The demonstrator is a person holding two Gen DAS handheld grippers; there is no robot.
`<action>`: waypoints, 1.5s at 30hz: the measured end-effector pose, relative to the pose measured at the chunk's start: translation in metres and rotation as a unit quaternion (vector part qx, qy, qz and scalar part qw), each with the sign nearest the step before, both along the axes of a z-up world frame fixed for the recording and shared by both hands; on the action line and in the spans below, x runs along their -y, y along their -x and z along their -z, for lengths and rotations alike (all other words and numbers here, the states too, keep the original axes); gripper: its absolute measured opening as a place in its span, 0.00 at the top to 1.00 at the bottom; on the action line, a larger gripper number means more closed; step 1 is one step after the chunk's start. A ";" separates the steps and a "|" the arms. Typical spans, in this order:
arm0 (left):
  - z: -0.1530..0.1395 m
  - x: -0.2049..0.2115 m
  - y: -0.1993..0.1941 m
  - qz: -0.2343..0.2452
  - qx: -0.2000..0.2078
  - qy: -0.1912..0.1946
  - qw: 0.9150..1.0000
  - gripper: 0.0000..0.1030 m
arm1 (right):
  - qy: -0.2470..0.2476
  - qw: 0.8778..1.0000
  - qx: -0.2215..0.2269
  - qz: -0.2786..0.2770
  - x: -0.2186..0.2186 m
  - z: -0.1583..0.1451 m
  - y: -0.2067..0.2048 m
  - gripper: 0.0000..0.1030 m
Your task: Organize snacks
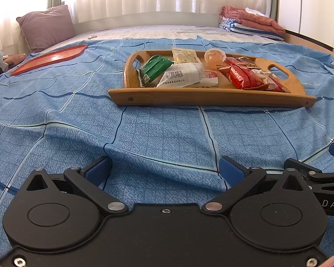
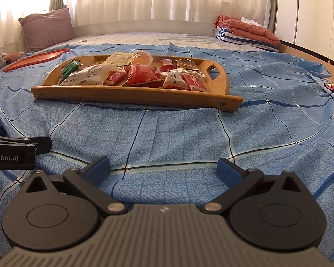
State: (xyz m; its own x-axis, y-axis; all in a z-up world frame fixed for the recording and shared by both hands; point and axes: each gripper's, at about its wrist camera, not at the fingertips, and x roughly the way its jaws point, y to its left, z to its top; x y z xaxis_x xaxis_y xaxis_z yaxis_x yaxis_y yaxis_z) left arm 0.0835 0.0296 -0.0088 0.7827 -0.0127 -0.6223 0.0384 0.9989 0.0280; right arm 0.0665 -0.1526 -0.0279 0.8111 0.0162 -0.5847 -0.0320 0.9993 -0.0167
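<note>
A wooden tray (image 1: 211,96) (image 2: 131,95) with cut-out handles lies on the blue checked bedsheet. It holds several snacks: a green packet (image 1: 154,69) (image 2: 70,67), a white packet with a barcode (image 1: 182,75) (image 2: 86,76), red packets (image 1: 240,75) (image 2: 142,74), a yellow packet (image 1: 184,55) (image 2: 118,59) and a clear jelly cup (image 1: 214,56) (image 2: 141,58). My left gripper (image 1: 164,169) is open and empty, low over the sheet, well short of the tray. My right gripper (image 2: 163,166) is also open and empty, beside it.
An orange-red flat tray (image 1: 49,59) (image 2: 35,59) lies at the far left of the bed. A mauve pillow (image 1: 46,27) (image 2: 46,29) leans at the back left. Folded towels and clothes (image 1: 251,23) (image 2: 247,32) are stacked at the back right. White curtains hang behind.
</note>
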 end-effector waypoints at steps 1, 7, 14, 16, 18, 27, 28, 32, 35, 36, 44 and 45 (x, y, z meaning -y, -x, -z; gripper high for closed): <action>0.000 0.001 0.001 -0.001 0.002 -0.001 1.000 0.00 | 0.001 1.000 0.000 0.000 0.000 0.000 0.000 0.00; 0.001 0.002 0.001 0.000 0.003 -0.003 1.000 0.00 | 0.001 1.000 0.004 0.000 0.000 0.001 0.000 0.00; 0.001 0.002 0.002 0.000 0.005 -0.003 1.000 0.00 | 0.001 1.000 0.006 0.000 0.000 0.001 0.001 0.00; 0.001 0.002 0.002 0.000 0.005 -0.003 1.000 0.00 | 0.002 1.000 0.005 -0.001 0.000 0.001 0.001 0.00; 0.001 0.002 0.002 0.000 0.003 -0.002 1.000 0.00 | 0.003 1.000 0.005 -0.002 0.000 0.001 0.001 0.00; 0.000 0.001 0.001 0.000 0.000 0.002 1.000 0.00 | 0.004 1.000 0.002 -0.002 0.000 0.001 0.000 0.00; 0.000 0.001 0.001 0.001 0.000 0.001 1.000 0.00 | 0.005 1.000 0.002 -0.002 0.000 0.001 0.000 0.00; 0.000 0.001 0.001 0.000 0.000 0.002 1.000 0.00 | 0.008 1.000 0.009 -0.003 0.000 0.002 0.001 0.00; 0.000 0.002 0.001 0.000 0.000 0.001 1.000 0.00 | 0.007 1.000 0.009 -0.003 0.000 0.001 0.001 0.00; 0.000 0.002 0.000 0.000 0.000 0.000 1.000 0.00 | 0.007 1.000 0.009 -0.003 0.000 0.002 0.001 0.00; 0.000 0.002 0.000 0.000 0.000 0.001 1.000 0.00 | 0.008 1.000 0.010 -0.003 0.000 0.001 0.001 0.00; 0.000 0.002 0.000 0.000 0.000 0.002 1.000 0.00 | 0.008 1.000 0.010 -0.003 0.000 0.002 0.001 0.00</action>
State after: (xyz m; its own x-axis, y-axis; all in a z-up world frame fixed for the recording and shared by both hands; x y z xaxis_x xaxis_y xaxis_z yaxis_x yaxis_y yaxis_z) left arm 0.0831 0.0280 -0.0090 0.7829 -0.0155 -0.6219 0.0393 0.9989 0.0245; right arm 0.0651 -0.1523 -0.0295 0.8230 0.0113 -0.5679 -0.0370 0.9987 -0.0337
